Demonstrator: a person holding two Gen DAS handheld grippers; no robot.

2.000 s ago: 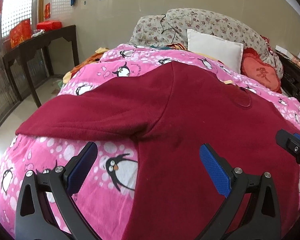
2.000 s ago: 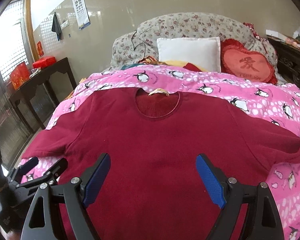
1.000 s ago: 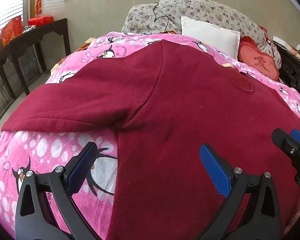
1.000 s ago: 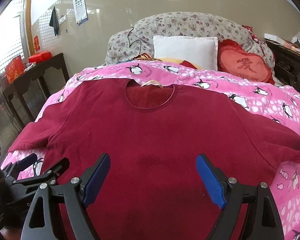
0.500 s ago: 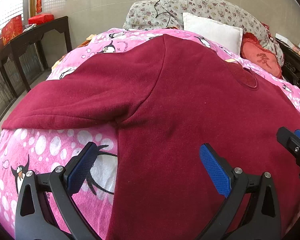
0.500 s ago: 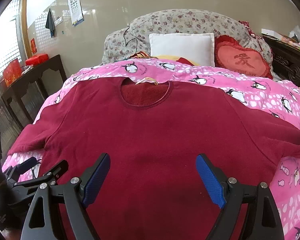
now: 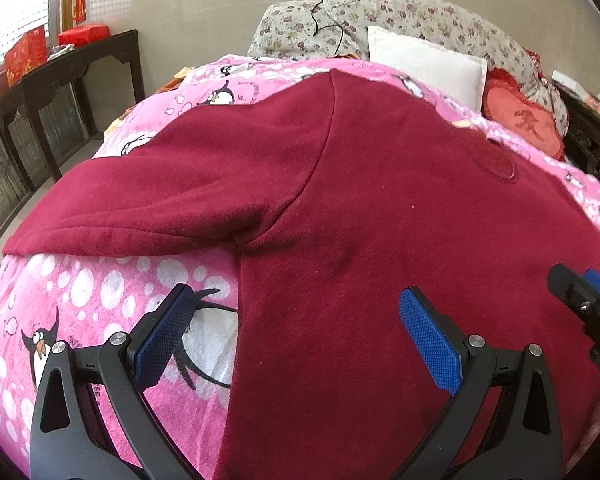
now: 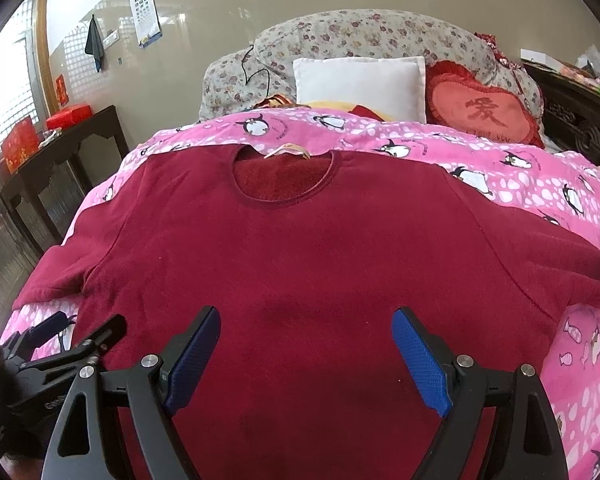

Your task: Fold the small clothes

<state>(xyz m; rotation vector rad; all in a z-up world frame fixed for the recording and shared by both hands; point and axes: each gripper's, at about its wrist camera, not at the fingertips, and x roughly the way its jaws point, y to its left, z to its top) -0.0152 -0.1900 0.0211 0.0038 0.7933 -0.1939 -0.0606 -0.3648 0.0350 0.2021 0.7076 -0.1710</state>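
A dark red long-sleeved top point(image 8: 320, 248) lies flat, front up, on a pink penguin blanket point(image 8: 520, 164), its round neckline point(image 8: 284, 178) at the far end and both sleeves spread sideways. My right gripper point(image 8: 306, 344) hangs open over the lower middle of the top, nothing between its blue pads. My left gripper point(image 7: 296, 328) is open above the top's left side edge point(image 7: 240, 320), just below the left armpit point(image 7: 236, 240); one pad is over the blanket, the other over the red cloth. The left sleeve point(image 7: 140, 200) runs out to the left. The left gripper point(image 8: 64, 344) shows low left in the right wrist view.
Pillows are stacked at the bed's head: a floral one point(image 8: 360, 36), a white one point(image 8: 360, 84) and a red heart cushion point(image 8: 484, 110). A dark wooden side table point(image 7: 60, 80) with red boxes stands left of the bed. Dark carved furniture point(image 8: 580, 120) lines the right side.
Both grippers have shifted slightly over the top and stayed open. The top has not moved.
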